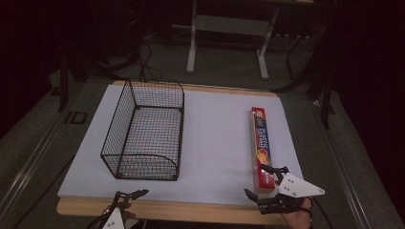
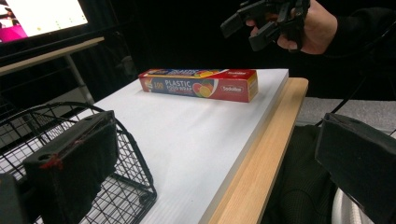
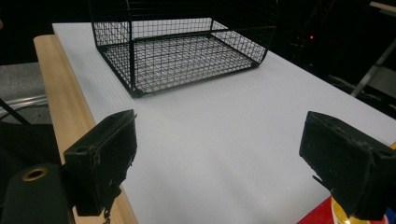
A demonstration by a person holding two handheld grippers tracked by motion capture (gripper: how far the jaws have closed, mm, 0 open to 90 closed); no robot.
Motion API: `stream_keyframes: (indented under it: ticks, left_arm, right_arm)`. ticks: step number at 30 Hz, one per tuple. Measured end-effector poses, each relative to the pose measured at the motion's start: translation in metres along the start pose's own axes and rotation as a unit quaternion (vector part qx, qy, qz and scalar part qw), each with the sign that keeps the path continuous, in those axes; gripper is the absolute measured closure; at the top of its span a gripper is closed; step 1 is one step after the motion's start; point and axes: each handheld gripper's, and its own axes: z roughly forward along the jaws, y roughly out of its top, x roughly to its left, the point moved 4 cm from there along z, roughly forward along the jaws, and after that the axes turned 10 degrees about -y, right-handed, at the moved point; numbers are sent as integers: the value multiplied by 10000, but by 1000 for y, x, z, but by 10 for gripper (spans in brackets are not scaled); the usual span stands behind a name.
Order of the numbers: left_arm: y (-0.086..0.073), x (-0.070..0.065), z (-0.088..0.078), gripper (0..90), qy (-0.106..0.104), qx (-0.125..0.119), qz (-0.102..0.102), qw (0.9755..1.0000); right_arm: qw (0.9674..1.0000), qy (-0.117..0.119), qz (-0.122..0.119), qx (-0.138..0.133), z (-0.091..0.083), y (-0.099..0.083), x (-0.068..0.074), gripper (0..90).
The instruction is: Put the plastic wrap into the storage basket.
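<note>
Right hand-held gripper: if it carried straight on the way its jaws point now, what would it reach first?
Probably the black wire-mesh basket. The right hand-held gripper, jaws open, looks across bare white board toward the basket's near corner, nothing between. Depth is unclear; angled lower, it would touch the board first.

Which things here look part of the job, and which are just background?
Likely in play:
plastic wrap box, lying flat on the white board
wire basket, with nothing in it
right gripper, open at the box's near end
left gripper, open

Background:
metal stand
monitor
</note>
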Motion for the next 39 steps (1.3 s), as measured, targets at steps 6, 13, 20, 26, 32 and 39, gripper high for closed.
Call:
stream_keyframes:
  ticks: [6,13,20,26,32,39]
  left_arm:
    - [0,1,0,1,24,-4,-13,10000]
    - [-1,1,1,1,4,26,2,10000]
    - [-1,0,1,1,8,40,11,10000]
    - [-1,0,1,1,7,51,9,10000]
    - [-1,1,1,1,6,38,-7,10000]
    - [-1,1,2,1,-19,46,-3,10000]
  right_arm:
    - [10000,35,-64,54,0,3,2,110]
    - [9992,-85,-309,240,1,9,2,110]
    - [9975,-447,-308,442,8,14,-16,110]
    - [9957,-760,-202,480,12,23,-32,113]
    - [9921,-1167,-119,449,17,33,-47,132]
    - [9875,-1434,302,582,23,46,-68,130]
